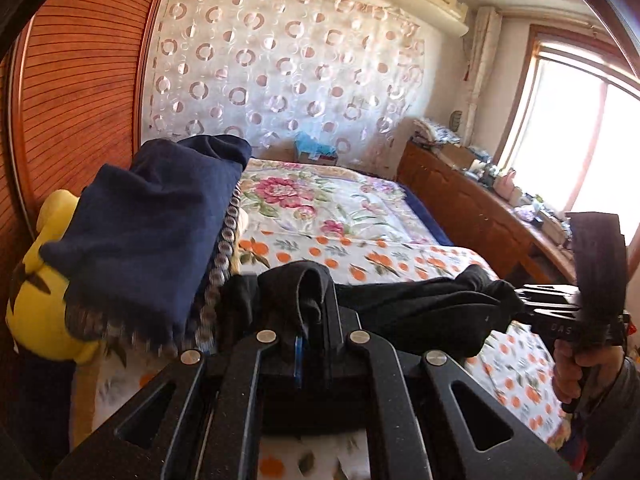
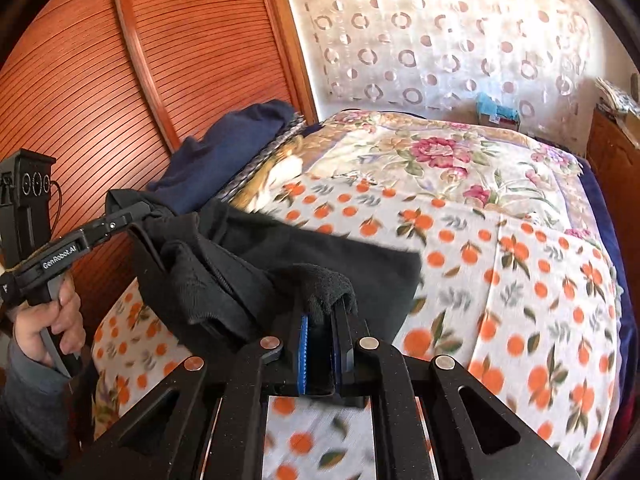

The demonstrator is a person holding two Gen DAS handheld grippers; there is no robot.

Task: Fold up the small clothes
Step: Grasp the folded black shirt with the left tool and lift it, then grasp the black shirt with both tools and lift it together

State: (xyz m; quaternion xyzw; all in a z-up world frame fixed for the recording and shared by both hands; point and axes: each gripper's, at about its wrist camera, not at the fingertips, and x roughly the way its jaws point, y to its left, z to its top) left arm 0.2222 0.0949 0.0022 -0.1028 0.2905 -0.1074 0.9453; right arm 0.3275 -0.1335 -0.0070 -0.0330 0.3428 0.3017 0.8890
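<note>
A small black garment (image 1: 420, 300) hangs stretched between my two grippers above the bed. My left gripper (image 1: 308, 320) is shut on one end of it, with cloth bunched over the fingertips. My right gripper (image 2: 324, 320) is shut on the other end of the black garment (image 2: 304, 256). The right gripper shows in the left wrist view (image 1: 524, 300) at the right, and the left gripper shows in the right wrist view (image 2: 140, 216) at the left. A navy folded cloth (image 1: 160, 224) lies on a pile at the bed's left side.
The bed (image 1: 360, 208) has a floral and orange-print blanket (image 2: 500, 280). A yellow plush toy (image 1: 44, 280) sits at the left by the wooden wardrobe (image 2: 140, 60). A wooden dresser (image 1: 480, 208) with clutter runs along the right below the window. A blue box (image 1: 316, 150) stands at the bed's head.
</note>
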